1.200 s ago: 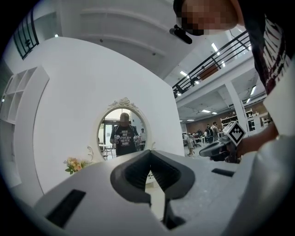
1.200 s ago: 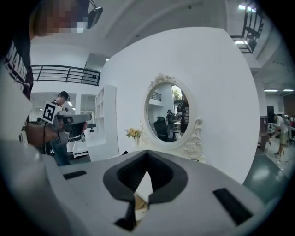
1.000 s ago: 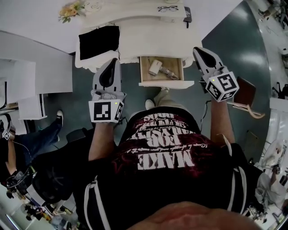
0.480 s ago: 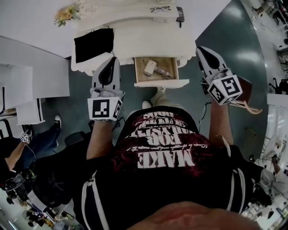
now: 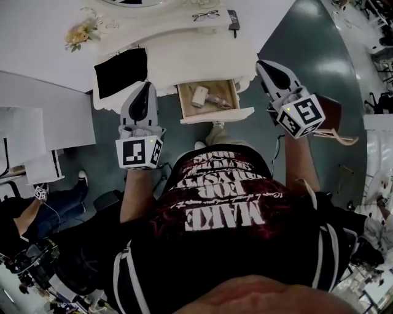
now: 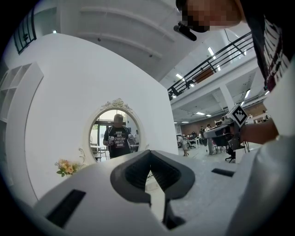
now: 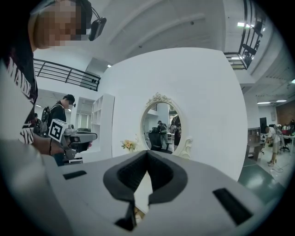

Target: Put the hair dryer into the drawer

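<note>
The white hair dryer (image 5: 199,96) lies inside the open wooden drawer (image 5: 214,114) of the white vanity table (image 5: 196,55). My left gripper (image 5: 147,87) hangs in the air to the left of the drawer, in front of the table's edge, shut and empty. On the drawer's right my right gripper (image 5: 266,65) is held up, also shut and empty. In the left gripper view the left gripper (image 6: 150,159) has its jaws closed together and points level at the oval mirror (image 6: 115,133). The right gripper (image 7: 146,159) likewise faces the mirror (image 7: 161,124) in its own view.
A black cloth (image 5: 121,72) lies on the table's left part, with flowers (image 5: 78,35) behind it. Glasses (image 5: 204,15) and a dark phone (image 5: 233,19) lie at the back. A brown stool (image 5: 334,122) stands to the right. A seated person (image 5: 37,208) is at lower left.
The right gripper has risen a little beside the drawer. The left gripper has hardly moved. The head view has shifted, so table and drawer sit further left. The hair dryer stays in the drawer.
</note>
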`<action>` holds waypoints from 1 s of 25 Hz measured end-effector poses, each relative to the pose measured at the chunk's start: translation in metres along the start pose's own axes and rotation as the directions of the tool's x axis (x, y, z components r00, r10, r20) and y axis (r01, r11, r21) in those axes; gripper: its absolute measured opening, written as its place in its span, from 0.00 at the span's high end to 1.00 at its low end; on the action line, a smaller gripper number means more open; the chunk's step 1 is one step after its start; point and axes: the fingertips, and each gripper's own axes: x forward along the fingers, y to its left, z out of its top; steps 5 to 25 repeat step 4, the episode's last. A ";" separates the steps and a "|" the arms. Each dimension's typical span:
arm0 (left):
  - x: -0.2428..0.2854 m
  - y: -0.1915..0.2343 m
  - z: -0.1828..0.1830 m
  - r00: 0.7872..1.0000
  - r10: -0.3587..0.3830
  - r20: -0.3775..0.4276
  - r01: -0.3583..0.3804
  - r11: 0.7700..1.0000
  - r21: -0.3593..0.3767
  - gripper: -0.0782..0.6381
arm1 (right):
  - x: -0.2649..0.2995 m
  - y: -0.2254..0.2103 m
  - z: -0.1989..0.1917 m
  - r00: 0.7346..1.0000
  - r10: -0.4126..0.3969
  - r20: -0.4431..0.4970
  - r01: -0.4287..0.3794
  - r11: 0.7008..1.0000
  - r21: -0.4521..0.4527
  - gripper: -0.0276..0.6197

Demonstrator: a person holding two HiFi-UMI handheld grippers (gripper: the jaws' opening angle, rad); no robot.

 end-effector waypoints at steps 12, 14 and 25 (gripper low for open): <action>-0.001 0.005 0.001 1.000 0.014 0.003 -0.014 1.000 -0.003 0.89 | 0.002 -0.001 0.004 1.000 -0.002 0.005 0.002 1.000 -0.013 0.95; -0.001 0.005 0.001 1.000 0.014 0.003 -0.014 1.000 -0.003 0.89 | 0.002 -0.001 0.004 1.000 -0.002 0.005 0.002 1.000 -0.013 0.95; -0.001 0.005 0.001 1.000 0.014 0.003 -0.014 1.000 -0.003 0.89 | 0.002 -0.001 0.004 1.000 -0.002 0.005 0.002 1.000 -0.013 0.95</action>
